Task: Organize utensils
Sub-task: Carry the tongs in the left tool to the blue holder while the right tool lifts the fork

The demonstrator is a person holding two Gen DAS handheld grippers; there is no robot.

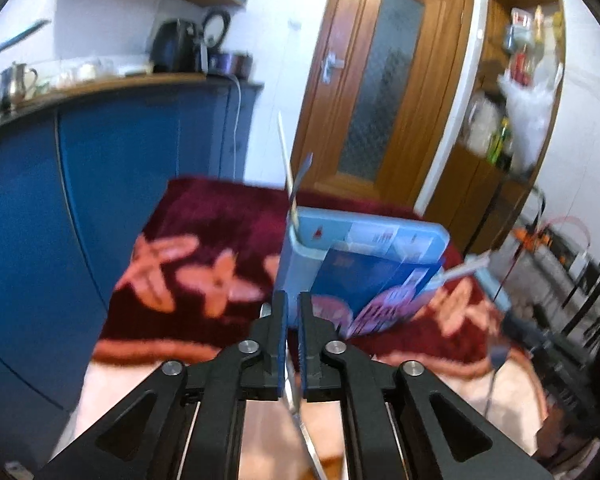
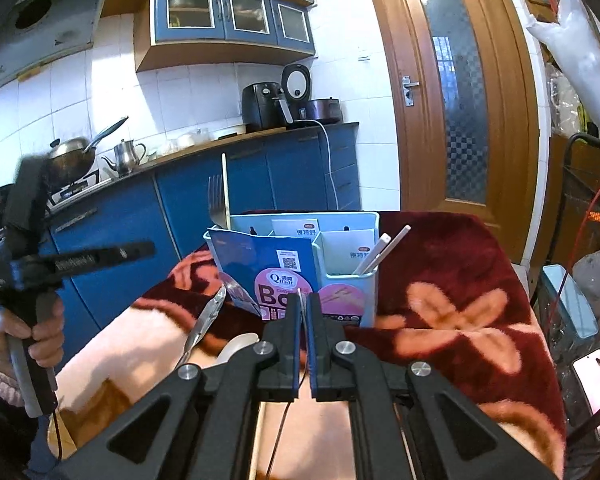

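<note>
A light blue utensil holder (image 2: 340,219) (image 1: 364,226), still in its blue and pink sleeve, stands on the blanket. A fork (image 2: 215,200) and a chopstick (image 2: 225,188) stand in its back left slot, and white chopsticks (image 2: 384,250) in its front right one. My right gripper (image 2: 304,300) is shut on a thin pale chopstick (image 2: 300,292) just before the holder. My left gripper (image 1: 293,300) faces the holder's near corner, its pads a narrow slit apart. A metal utensil (image 1: 310,440) (image 2: 204,320) runs under it; I cannot tell if the pads hold it. A white spoon (image 2: 236,348) lies nearby.
The dark red flowered blanket (image 2: 460,320) covers the table. Blue kitchen cabinets (image 2: 112,232) run along the left, and a wooden door (image 2: 456,100) stands behind. A wire rack (image 2: 596,208) and a phone (image 2: 596,384) sit at the right edge. A hand (image 2: 32,332) holds the left gripper's handle.
</note>
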